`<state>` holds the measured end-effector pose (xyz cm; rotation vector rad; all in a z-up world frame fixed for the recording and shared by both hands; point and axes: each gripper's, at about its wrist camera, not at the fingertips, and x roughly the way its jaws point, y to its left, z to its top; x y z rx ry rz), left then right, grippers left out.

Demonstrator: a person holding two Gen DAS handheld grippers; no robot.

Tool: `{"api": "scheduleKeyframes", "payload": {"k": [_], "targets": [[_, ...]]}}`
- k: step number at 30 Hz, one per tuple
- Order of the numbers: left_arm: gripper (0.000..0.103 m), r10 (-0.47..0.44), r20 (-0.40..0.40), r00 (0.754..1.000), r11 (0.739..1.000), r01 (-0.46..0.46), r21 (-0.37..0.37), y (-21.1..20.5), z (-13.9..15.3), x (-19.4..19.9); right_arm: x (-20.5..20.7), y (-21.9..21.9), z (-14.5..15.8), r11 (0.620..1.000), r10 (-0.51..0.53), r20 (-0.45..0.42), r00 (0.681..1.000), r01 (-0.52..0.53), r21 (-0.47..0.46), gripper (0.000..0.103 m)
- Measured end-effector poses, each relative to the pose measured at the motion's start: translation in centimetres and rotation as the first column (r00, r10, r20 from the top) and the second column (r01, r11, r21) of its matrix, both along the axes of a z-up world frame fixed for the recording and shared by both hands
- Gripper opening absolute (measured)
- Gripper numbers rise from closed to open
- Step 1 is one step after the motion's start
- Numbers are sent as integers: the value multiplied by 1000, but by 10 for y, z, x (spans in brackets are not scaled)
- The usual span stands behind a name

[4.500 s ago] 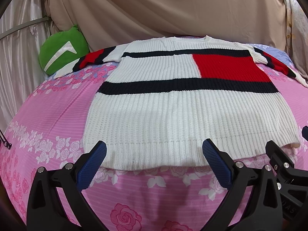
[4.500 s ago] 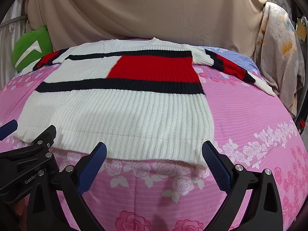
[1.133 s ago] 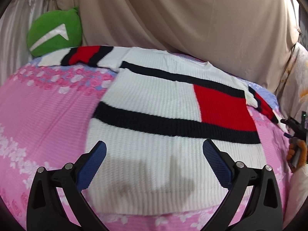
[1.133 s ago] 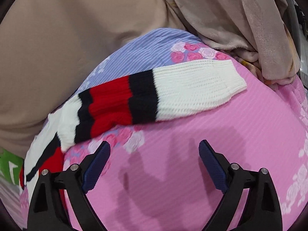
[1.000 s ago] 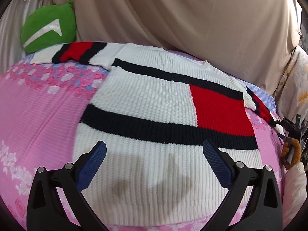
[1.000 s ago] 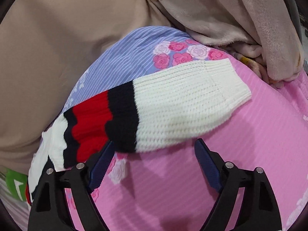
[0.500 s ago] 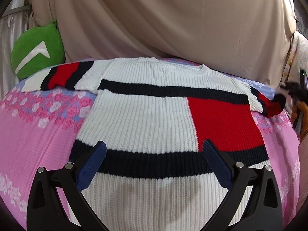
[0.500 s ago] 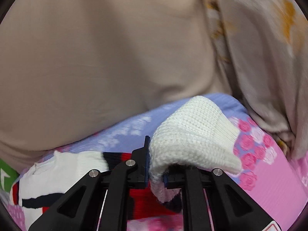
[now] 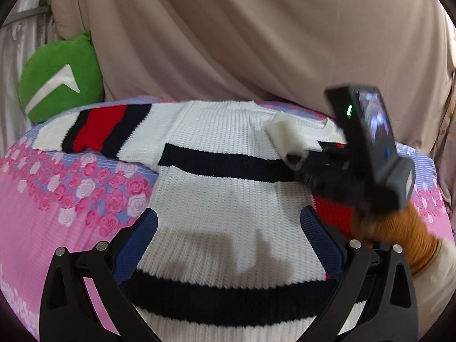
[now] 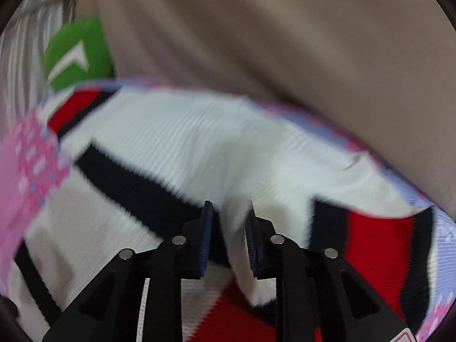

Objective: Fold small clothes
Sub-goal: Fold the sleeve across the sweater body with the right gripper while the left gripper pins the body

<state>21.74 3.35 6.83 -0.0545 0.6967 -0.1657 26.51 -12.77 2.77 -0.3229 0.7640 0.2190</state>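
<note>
Fingers [image 10: 206, 228] of right gripper [image 10: 228, 233]: narrowly parted, jaws just eased wider, white cuff of right sleeve [image 10: 239, 245] between the pads; whether still pressed cannot be told through motion blur. Fingers [image 9: 142, 236] of left gripper [image 9: 228, 239]: spread wide, empty, poised above the lower chest of the sweater [image 9: 222, 199].

Sweater location: flat, front up, across the middle of the bed [image 9: 42, 213], neckline toward the far edge by the beige drape [image 9: 256, 42]. Left sleeve [image 9: 94, 131]: stretched out toward the far left corner, near the green cushion [image 9: 59, 77]. Right sleeve: carried inward, cuff over the upper chest near the neckline.

Step in hand, by judgement: first sleeve fold, at the point of release.

Next move, by judgement:
- Open fully; lay cuff flat across the chest.
- Withdraw without dragging knit.
- Reach left gripper to left sleeve cuff; fold inward likewise.
</note>
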Motion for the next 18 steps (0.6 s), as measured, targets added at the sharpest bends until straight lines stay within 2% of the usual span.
{"api": "scheduleKeyframes", "payload": {"k": [2,4,6,9,12,13,15,16,18], "targets": [[98,-21,-40,999,999,20,-29,3,-8,15,-16,-12,3,1000,7,10,1000,-7,30,26],[98,-44,-87,995,998,39,-57,5,-16,32,-34,-44,23,991,-19,32,999,14,130,38],[98,-71,-115,991,995,62,-78,1,-23,44,-59,-92,49,970,-94,78,992,74,232,52],[98,-102,-170,980,991,85,-107,-10,-35,67,-86,-164,70,932,-228,105,968,185,312,57],[98,-146,-257,955,980,105,-167,-27,-47,95,-101,-214,69,899,-370,106,923,327,290,59],[98,-144,-271,952,979,97,-179,-30,-49,100,-104,-226,67,884,-403,93,911,361,297,59],[97,-123,-251,960,981,80,-176,-38,-47,110,-109,-263,57,833,-459,23,888,422,357,60],[90,-132,-243,961,978,87,-190,-41,-46,115,-108,-277,51,808,-475,-13,880,442,389,61],[67,-126,-250,960,974,72,-215,-43,-45,124,-100,-294,42,769,-498,-66,865,476,427,61]]}}
